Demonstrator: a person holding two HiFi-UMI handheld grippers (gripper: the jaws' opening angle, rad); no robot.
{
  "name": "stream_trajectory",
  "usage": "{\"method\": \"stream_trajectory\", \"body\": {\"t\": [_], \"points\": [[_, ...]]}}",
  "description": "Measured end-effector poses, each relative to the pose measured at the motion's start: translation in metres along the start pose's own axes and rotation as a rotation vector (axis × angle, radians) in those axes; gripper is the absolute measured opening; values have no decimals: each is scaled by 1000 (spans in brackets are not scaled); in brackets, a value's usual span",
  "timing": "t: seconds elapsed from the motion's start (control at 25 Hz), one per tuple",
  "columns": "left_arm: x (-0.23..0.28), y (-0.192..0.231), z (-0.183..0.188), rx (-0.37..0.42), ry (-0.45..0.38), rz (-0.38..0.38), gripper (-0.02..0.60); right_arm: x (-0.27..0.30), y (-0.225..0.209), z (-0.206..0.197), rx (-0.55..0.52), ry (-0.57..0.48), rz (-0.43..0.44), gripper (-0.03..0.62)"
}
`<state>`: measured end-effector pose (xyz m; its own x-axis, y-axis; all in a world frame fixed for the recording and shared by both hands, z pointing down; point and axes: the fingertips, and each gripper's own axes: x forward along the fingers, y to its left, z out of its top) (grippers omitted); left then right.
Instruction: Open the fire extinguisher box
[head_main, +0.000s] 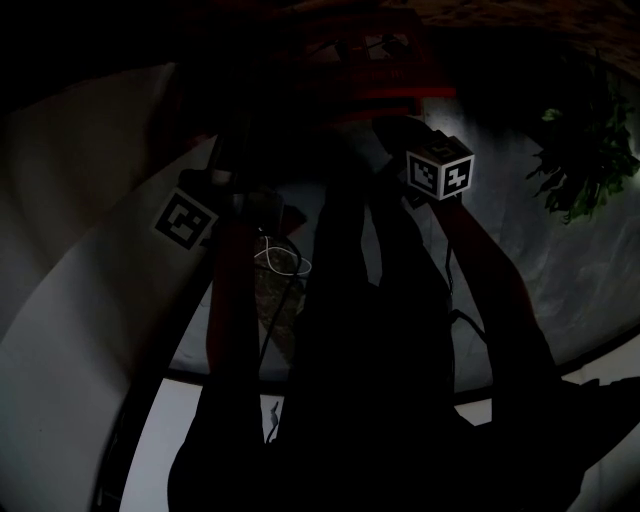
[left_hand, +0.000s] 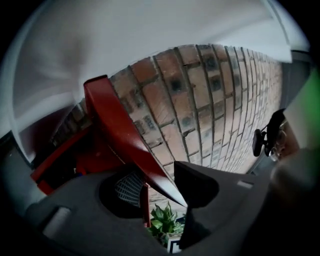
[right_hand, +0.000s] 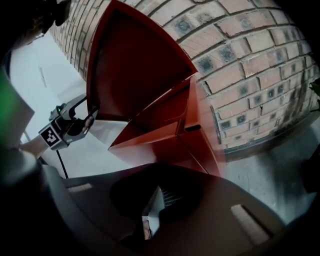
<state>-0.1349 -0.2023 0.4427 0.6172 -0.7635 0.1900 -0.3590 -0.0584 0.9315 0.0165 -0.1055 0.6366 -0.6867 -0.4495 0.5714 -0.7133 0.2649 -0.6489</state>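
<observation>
The head view is very dark: the red fire extinguisher box sits at the top, with the left gripper and right gripper reaching toward it and a leafy plant to the right. The left gripper view alone shows its jaws clamped on the thin edge of the box's smooth red metal door, against a rough brick wall. The right gripper view shows the door swung wide, the box's angular red interior, and its own ridged jaws clenched on nothing.
</observation>
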Motion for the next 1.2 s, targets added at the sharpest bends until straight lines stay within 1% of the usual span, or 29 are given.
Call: {"method": "stream_trajectory", "body": {"t": [0.2,0.28,0.48,0.64,0.84,1.08,1.16,1.2], "points": [[0,-6,1,106,23,-10,192,-2,0,-8,-3,-3,-1,-3],[2,-9,3,135,29,-14,192,-4,-1,-10,-3,-5,-2,-3],[11,-15,13,132,9,-46,192,-3,-3,-12,2,-8,-3,-3],[29,-23,26,161,17,-49,193,-3,-3,-3,24,-14,-8,-3],[40,-28,38,180,-16,-74,193,-2,-2,-2,27,-10,3,-3],[50,-34,46,234,-13,-100,198,1,-4,-5,28,4,-8,-3],[51,-33,48,255,-7,-93,199,3,-3,-7,28,6,-13,-3],[52,-32,50,280,-3,-83,199,3,-2,-8,26,9,-15,-3]]}}
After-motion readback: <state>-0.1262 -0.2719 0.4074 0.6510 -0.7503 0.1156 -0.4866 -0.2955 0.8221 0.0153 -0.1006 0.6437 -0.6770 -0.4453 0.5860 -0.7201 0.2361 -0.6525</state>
